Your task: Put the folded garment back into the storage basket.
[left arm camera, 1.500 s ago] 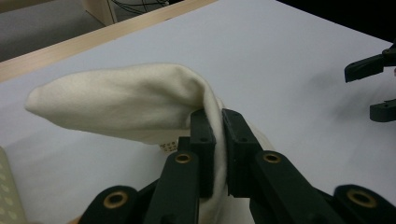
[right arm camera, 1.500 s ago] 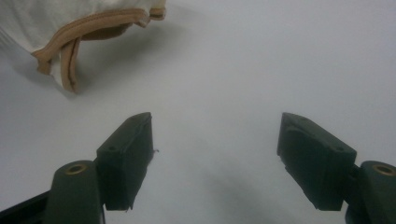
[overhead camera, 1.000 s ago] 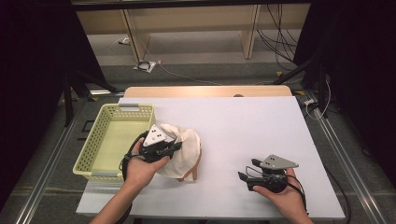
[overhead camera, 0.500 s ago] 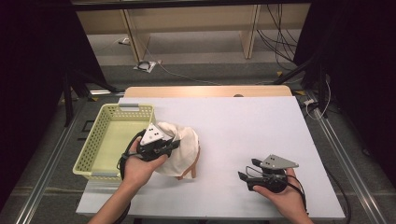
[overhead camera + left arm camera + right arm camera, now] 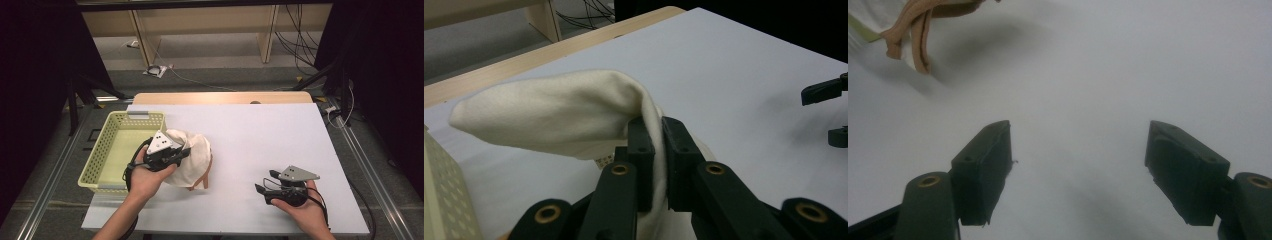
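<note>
White table (image 5: pixel 260 130) stands on grey floor (image 5: pixel 215 75), bearing yellow basket (image 5: pixel 102 160).

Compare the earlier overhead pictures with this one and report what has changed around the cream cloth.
Nothing visibly changed. The left tongs stay clamped on a fold of the cream cloth beside the yellow basket, and the right tongs stay open, resting low over the white table with nothing between them.
</note>
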Motion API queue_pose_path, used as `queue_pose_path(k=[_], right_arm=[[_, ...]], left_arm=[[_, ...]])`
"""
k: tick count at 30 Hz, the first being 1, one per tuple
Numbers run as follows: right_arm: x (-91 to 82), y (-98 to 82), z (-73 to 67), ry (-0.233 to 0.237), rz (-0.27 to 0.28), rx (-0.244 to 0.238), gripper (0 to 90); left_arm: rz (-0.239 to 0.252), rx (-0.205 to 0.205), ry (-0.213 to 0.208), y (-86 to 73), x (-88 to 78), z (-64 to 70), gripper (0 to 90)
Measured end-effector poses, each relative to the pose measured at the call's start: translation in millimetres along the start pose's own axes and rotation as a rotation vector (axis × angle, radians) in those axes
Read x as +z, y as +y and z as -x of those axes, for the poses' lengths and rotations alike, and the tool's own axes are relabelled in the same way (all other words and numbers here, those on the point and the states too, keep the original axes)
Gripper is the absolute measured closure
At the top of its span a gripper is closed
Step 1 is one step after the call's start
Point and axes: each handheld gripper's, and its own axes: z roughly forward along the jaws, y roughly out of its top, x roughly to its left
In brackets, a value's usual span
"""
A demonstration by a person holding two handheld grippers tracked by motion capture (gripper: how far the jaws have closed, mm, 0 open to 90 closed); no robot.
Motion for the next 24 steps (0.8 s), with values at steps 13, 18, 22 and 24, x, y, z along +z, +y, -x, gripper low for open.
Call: queue_pose_path(k=[13, 18, 22, 24], right_arm=[[0.0, -0.1, 0.0, 0.000, 0.001, -0.002, 27.8], [-0.2, 0.0, 0.0, -0.001, -0.003, -0.001, 27.8], [-0.1, -0.2, 0.2, -0.001, -0.002, -0.001, 27.8], [-0.2, -0.1, 0.1, -0.001, -0.001, -0.001, 27.8]], left_arm=[[0.006, -0.001, 0.010, 1.3, -2.7, -3.8, 83.3], [0.011, -0.004, 0.013, 1.9, -4.0, -5.0, 83.3], [0.013, -0.003, 0.016, 2.5, -5.3, -6.1, 83.3], [0.015, -0.003, 0.017, 2.8, -5.7, -6.5, 83.3]])
